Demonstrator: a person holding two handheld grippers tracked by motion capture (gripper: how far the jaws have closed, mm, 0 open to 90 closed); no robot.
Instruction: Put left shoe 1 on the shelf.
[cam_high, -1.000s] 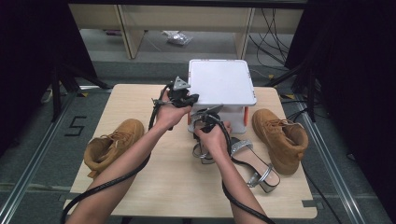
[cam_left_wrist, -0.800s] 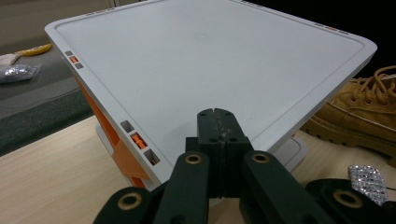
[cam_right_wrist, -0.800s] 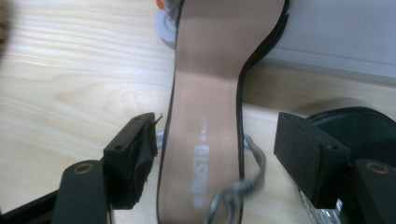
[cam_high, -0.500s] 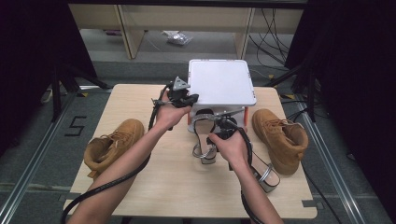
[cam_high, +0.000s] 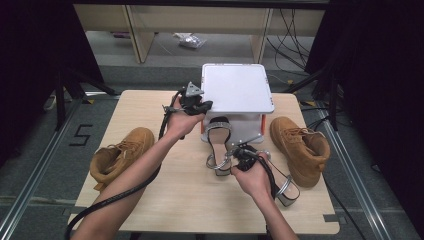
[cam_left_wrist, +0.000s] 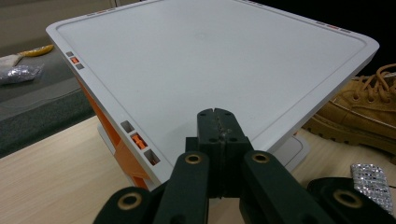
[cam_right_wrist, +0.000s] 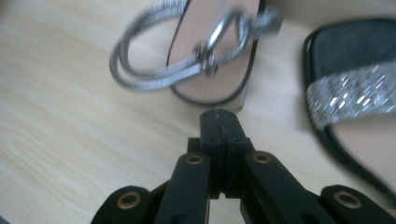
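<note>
Right gripper (cam_high: 235, 161): held low over the near middle of the counter (cam_high: 165, 210). Its jaws have just been closing and are now pressed together with nothing between them; in the right gripper view the tips (cam_right_wrist: 219, 122) stand just short of the heel end of a sandal, not seen to touch it.

Sandal, first (cam_high: 218, 145): pale insole, black edge, silver glitter straps. It lies at the centre of the counter with the toe toward the box and the looped ankle strap (cam_right_wrist: 154, 70) spilled onto the wood.

Sandal, second (cam_high: 282, 182): same pattern, lying to the right of the right hand, with its glitter toe band (cam_right_wrist: 355, 95) just beside the first sandal.

Boot, tan, laced (cam_high: 122, 155): lies on its side at the left part of the counter, well apart from the sandals.

Boot, tan, laced (cam_high: 300, 147): stands upright at the right edge of the counter.

Box, white lid, orange latches (cam_high: 237, 95): closed, at the far middle of the counter; contents cannot be seen. No readable writing is found on it.

Left gripper (cam_high: 200, 106): held at the near left corner of the box lid. Its jaws are pressed together, empty, the tips (cam_left_wrist: 218, 123) over the lid surface.

Floor marking (cam_high: 82, 135): a figure "5" is read left of the counter.
</note>
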